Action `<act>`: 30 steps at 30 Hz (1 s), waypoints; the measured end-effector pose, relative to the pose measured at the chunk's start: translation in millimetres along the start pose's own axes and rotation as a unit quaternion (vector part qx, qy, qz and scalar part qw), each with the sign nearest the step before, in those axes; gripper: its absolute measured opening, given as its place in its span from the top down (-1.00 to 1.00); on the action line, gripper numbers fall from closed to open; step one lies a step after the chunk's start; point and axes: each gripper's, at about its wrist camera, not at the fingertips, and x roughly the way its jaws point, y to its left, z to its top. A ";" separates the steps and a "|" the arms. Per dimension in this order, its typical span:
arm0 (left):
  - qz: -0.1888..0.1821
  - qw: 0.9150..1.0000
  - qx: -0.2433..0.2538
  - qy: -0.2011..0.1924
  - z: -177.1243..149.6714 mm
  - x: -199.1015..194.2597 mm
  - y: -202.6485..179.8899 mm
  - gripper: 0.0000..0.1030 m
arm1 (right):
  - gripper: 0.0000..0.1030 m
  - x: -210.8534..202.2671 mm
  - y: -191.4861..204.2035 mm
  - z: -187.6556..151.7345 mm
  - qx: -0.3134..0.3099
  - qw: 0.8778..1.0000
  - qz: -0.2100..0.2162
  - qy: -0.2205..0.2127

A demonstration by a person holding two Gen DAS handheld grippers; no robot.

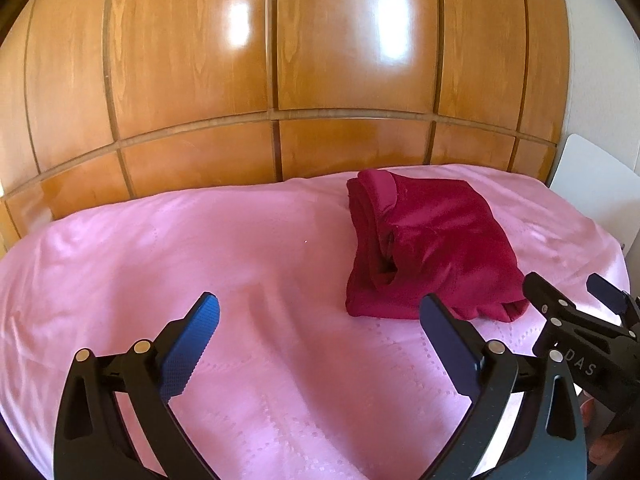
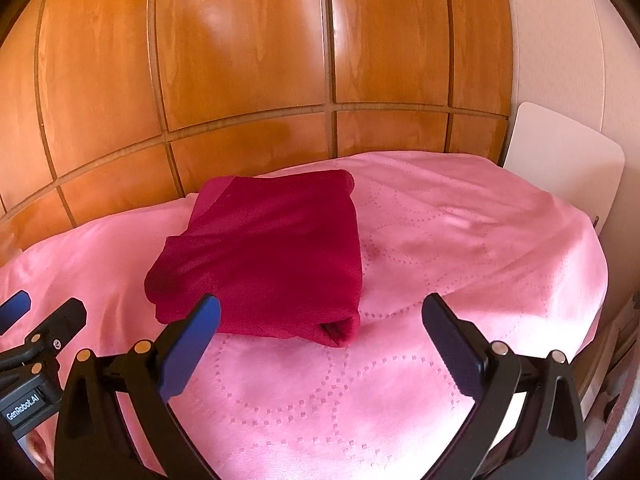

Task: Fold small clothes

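Observation:
A dark red garment (image 1: 428, 248) lies folded into a compact stack on the pink bedspread (image 1: 200, 248), toward the far right of the bed. It also shows in the right wrist view (image 2: 272, 256) ahead and slightly left. My left gripper (image 1: 320, 312) is open and empty, hovering above the bedspread to the near left of the garment. My right gripper (image 2: 320, 312) is open and empty, just in front of the garment's near edge. The right gripper also shows in the left wrist view (image 1: 568, 292); the left gripper shows at the left edge of the right wrist view (image 2: 44, 308).
A glossy wooden wardrobe (image 1: 280, 60) stands right behind the bed. A white chair back (image 2: 560, 156) stands at the bed's far right corner beside a white wall. The pink bedspread (image 2: 440, 248) spreads around the garment.

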 end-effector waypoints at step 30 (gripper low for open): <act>0.017 1.000 -0.004 -0.015 3.3 -8.8 4.3 -0.93 | -0.95 -1.1 2.1 -1.9 -0.002 1.000 0.005 -0.002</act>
